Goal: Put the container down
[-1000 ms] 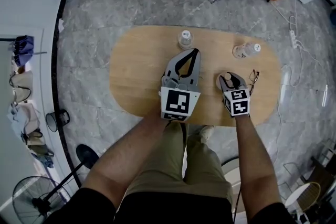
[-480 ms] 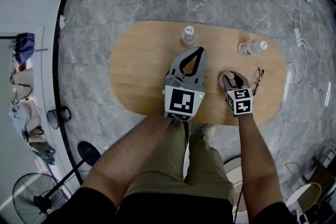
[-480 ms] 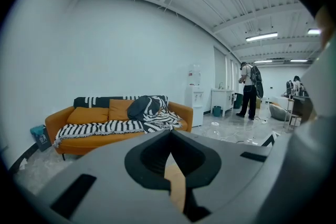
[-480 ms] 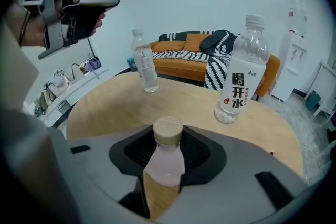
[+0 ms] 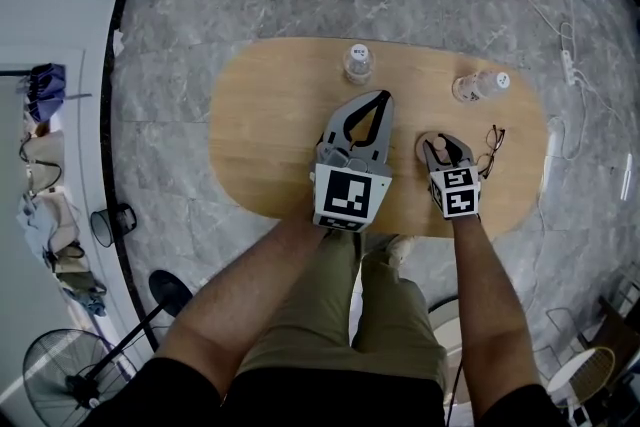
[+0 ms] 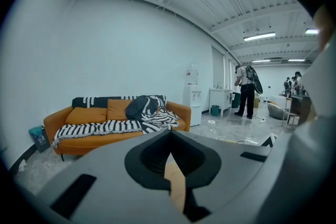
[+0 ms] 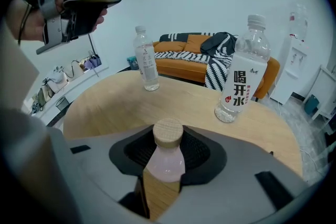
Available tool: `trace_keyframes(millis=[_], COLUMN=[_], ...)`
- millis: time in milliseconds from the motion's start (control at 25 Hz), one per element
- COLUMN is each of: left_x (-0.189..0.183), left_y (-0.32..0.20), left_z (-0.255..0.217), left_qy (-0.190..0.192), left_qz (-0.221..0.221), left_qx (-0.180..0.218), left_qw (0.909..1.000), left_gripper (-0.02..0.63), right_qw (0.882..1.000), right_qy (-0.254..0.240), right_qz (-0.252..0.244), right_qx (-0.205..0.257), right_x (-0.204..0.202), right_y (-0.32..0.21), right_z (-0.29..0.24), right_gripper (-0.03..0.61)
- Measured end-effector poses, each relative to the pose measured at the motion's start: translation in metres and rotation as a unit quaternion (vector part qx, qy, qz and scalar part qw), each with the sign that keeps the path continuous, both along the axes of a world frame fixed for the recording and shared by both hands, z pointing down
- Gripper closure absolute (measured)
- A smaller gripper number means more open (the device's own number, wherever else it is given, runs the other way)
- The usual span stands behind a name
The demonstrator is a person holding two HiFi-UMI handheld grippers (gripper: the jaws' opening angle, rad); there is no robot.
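A small pink bottle (image 7: 164, 161) with a round wooden cap (image 7: 168, 132) stands upright between the jaws of my right gripper (image 7: 164, 178), which is shut on its body. Its base is hidden, so I cannot tell whether it touches the table. From the head view the right gripper (image 5: 438, 145) is over the right half of the oval wooden table (image 5: 260, 135), with the bottle's cap (image 5: 429, 144) showing at its tips. My left gripper (image 5: 377, 101) hovers over the table's middle, shut with nothing in it. In its own view the left gripper (image 6: 169, 162) points toward the orange sofa (image 6: 89, 128).
Two clear water bottles stand on the table: one (image 5: 357, 61) (image 7: 146, 59) at the far middle, a labelled one (image 5: 480, 85) (image 7: 240, 78) at the far right. A pair of glasses (image 5: 490, 150) lies just right of the right gripper. Several people stand far off in the room (image 6: 245, 89).
The head view has shifted slightly. Both grippers keep about the same places over the table, and the right one stays shut on the pink bottle.
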State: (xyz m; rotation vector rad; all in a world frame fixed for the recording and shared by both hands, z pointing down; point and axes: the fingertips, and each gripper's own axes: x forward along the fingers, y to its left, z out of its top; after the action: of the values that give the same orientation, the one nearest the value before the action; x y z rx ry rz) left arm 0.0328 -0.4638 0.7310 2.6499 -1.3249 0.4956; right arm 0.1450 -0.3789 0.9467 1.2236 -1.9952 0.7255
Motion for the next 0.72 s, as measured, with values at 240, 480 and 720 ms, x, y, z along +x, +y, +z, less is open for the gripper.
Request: trace_keyframes(millis=[240,480,720], left_x=[0.0,-0.007,-0.011], left_y=[0.0,0.006,0.02], left_z=[-0.021,-0.044,-0.073], left_qy=[-0.001,-0.002,-0.01], left_qz=[0.0,-0.012,-0.021], left_qx=[0.013,0.022,0.029], left_qw=[0.9999,0.9997,0.9993], left_gripper=[0.6,0.6,0.6], right_qw=[0.999,0.999,1.0], right_qy=[0.014,0.01,0.003], right_qz=[0.008,-0.002,-0.005], right_qx=[-0.028,-0.032,0.001], right_x=[0.005,0.008,0.014], right_y=[0.007,0.008,0.015], right_z=[0.003,-0.013,-0.064], right_gripper=[0.428,0.414,0.465])
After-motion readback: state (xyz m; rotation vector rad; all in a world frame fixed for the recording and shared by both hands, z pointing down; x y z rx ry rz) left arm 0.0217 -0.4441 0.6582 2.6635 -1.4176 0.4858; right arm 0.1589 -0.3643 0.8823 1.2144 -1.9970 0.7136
